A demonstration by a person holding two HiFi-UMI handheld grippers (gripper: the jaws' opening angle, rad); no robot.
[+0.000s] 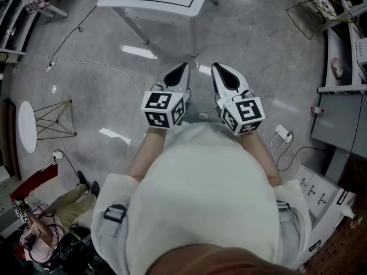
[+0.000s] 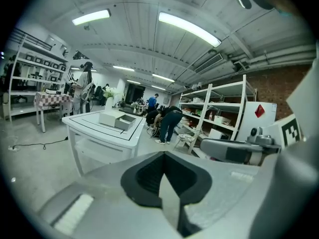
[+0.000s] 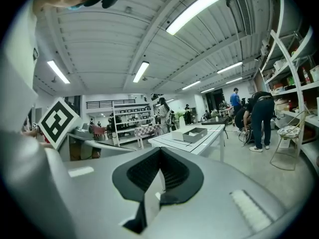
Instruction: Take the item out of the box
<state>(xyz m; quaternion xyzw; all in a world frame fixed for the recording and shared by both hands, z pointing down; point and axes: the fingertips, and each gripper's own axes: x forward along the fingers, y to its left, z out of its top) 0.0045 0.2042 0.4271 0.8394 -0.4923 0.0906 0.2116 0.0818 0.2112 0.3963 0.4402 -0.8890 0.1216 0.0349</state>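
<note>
An open white box point(image 2: 117, 119) with a grey compartment sits on a white table point(image 2: 89, 128) some way ahead; the right gripper view also shows the box point(image 3: 194, 133) on that table point(image 3: 209, 133). What lies inside it cannot be made out from here. In the head view the table point(image 1: 155, 4) is at the top, across bare floor. My left gripper point(image 1: 183, 67) and right gripper point(image 1: 216, 67) are held side by side in front of my body, both pointing toward the table. The left gripper point(image 2: 163, 156) and the right gripper point(image 3: 159, 151) are shut with nothing in them.
A round white side table point(image 1: 27, 126) and a wire frame stand on the floor at the left. Cables and a power strip point(image 1: 282, 132) lie on the floor. Metal shelving point(image 2: 219, 108) lines the right side. Several people point(image 2: 169, 121) are beyond the table.
</note>
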